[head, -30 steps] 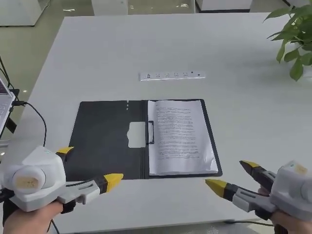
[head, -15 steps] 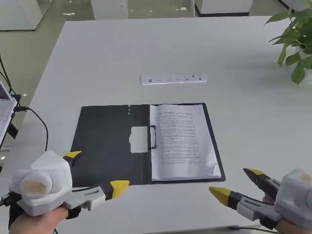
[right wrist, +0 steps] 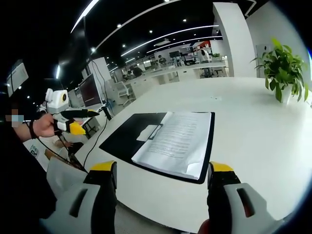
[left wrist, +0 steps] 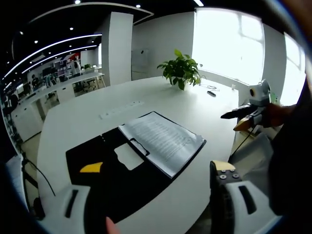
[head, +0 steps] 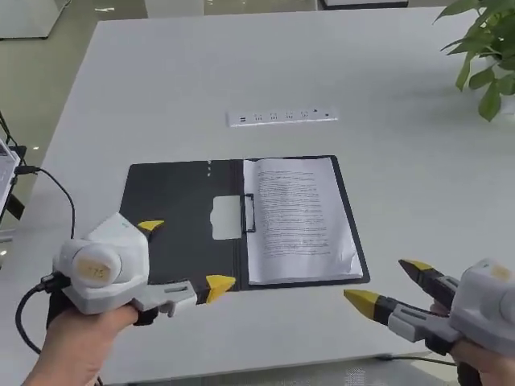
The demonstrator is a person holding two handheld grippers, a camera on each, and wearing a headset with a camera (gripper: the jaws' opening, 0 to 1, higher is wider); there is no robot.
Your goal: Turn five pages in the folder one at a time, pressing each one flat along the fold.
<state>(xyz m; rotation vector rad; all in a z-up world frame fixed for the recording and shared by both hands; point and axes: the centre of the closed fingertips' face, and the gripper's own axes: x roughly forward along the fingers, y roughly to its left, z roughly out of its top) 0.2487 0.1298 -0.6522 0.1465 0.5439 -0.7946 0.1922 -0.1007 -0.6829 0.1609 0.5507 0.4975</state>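
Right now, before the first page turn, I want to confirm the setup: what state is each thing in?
folder: open, lying flat on the table.
pages: stacked flat on the folder's right half, none turned.
left gripper: open, empty, over the folder's near left edge.
right gripper: open, empty, off the folder's near right corner.
power strip: flat beyond the folder, nothing plugged in.

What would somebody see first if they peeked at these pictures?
The black folder lies open in the middle of the white table, with a stack of printed pages on its right half. Nearer the camera, the left gripper hovers by its near left corner and the right gripper off to its near right, both with yellow-tipped jaws open and empty.
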